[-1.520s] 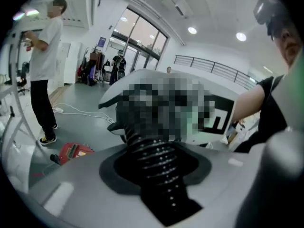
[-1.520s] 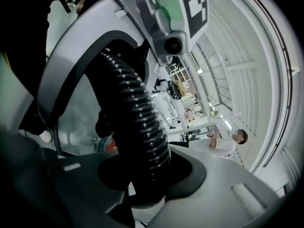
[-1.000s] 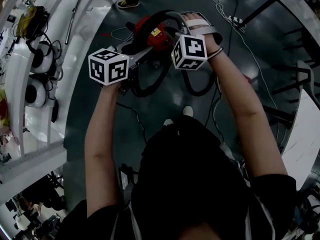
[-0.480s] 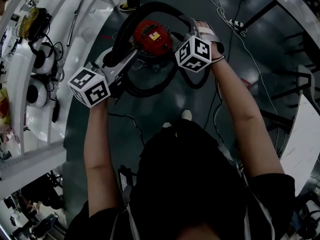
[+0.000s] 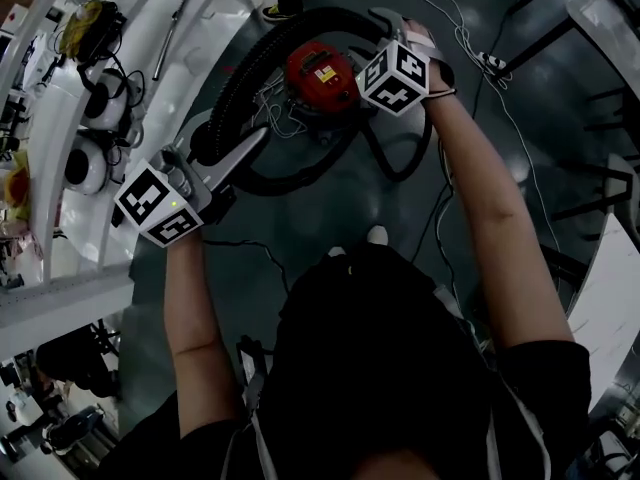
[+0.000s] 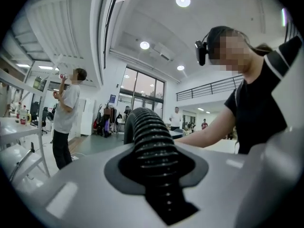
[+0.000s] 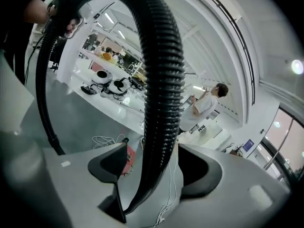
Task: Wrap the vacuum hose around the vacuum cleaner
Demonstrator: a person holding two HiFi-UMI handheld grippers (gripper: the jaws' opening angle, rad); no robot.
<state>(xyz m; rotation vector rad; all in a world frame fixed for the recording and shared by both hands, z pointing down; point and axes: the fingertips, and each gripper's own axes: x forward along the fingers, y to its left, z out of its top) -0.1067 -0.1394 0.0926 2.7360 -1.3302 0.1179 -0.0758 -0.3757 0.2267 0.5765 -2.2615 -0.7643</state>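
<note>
L gripper (image 6: 156, 172) further left w/ hose (image 6: 147, 127); vacuum (image 5: 320, 73) part-hidden

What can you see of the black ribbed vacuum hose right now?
A black, corrugated, flexible-looking hose arches beyond the red vacuum cleaner. The left gripper is shut on it. It passes loosely through the right gripper, whose jaws have just been opening. More of it loops on the cleaner's near side.

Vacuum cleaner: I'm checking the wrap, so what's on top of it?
Only a yellow label shows on the red vacuum cleaner; the black hose curves round its far side, not over it. The right gripper, its jaws just opening round the hose, covers its right edge.
</note>
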